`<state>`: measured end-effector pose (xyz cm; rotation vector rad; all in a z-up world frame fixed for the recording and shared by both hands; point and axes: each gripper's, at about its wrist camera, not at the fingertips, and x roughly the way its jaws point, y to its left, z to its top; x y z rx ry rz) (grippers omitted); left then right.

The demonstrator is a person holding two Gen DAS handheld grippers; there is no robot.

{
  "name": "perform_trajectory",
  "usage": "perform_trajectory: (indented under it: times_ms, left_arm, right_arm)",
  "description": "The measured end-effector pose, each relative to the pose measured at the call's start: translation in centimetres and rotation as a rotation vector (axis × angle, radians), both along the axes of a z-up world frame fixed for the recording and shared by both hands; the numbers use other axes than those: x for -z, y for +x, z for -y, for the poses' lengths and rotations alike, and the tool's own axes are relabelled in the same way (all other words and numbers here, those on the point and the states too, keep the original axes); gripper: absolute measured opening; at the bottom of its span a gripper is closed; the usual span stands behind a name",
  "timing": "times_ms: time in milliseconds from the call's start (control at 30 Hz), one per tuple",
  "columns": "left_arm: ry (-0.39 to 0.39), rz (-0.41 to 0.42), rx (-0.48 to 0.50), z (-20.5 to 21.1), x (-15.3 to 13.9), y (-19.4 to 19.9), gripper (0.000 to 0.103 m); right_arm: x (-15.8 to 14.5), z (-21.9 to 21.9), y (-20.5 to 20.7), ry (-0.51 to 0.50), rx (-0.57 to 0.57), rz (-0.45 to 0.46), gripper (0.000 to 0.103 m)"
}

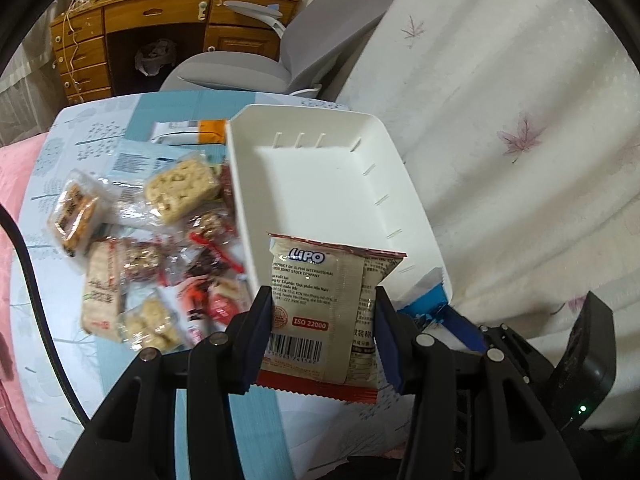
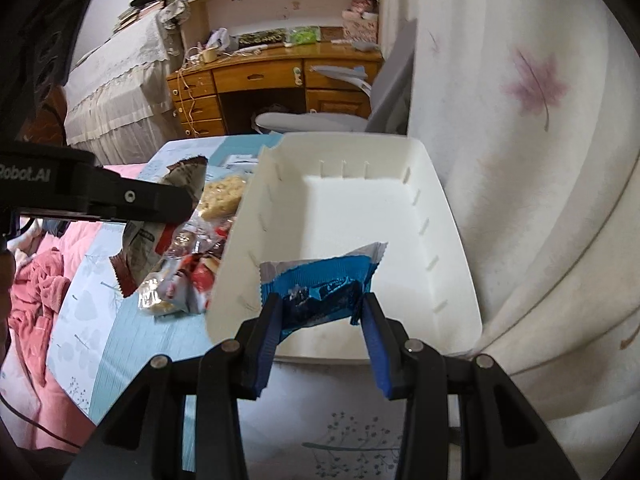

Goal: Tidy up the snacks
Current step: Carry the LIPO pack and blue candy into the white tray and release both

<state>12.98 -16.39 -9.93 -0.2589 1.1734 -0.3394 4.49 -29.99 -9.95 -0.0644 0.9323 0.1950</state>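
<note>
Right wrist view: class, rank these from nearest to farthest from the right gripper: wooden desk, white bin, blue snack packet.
1. blue snack packet, clamped in the right gripper.
2. white bin, just beyond and below the packet.
3. wooden desk, far across the room.

Matt white plastic bin (image 1: pixel 320 184), glossy foil Lipo packet (image 1: pixel 316 312), shiny blue wrapper (image 2: pixel 320 292), varnished wooden desk (image 1: pixel 160 12)

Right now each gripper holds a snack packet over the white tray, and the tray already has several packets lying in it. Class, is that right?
Not quite. The white tray is empty, as the right wrist view shows. The rest stands: the left gripper holds a beige packet and the right gripper a blue packet.
</note>
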Motion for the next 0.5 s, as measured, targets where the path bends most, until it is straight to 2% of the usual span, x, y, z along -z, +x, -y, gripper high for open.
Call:
perform_trajectory:
  times_ms: [367, 400, 433, 500]
  left_arm:
    - [-0.011, 0.009, 0.022, 4.3, 0.5, 1.4, 0.047]
    - [-0.002, 0.014, 0.018, 4.5, 0.5, 1.4, 0.049]
    - [0.001, 0.018, 0.016, 4.5, 0.5, 1.4, 0.057]
    - [-0.004, 0.027, 0.008, 4.6, 0.4, 1.5, 0.074]
  right_arm:
    - [2.6, 5.9, 2.2, 0.079, 0.149, -0.125, 0.042]
    - [2.8, 6.2, 2.4, 0.085, 0.156, -0.132, 0.043]
    - [2.9, 6.5, 2.5, 0.091, 0.164, -0.137, 0.043]
    - [3.2, 6.8, 2.7, 0.104, 0.17, -0.149, 0.052]
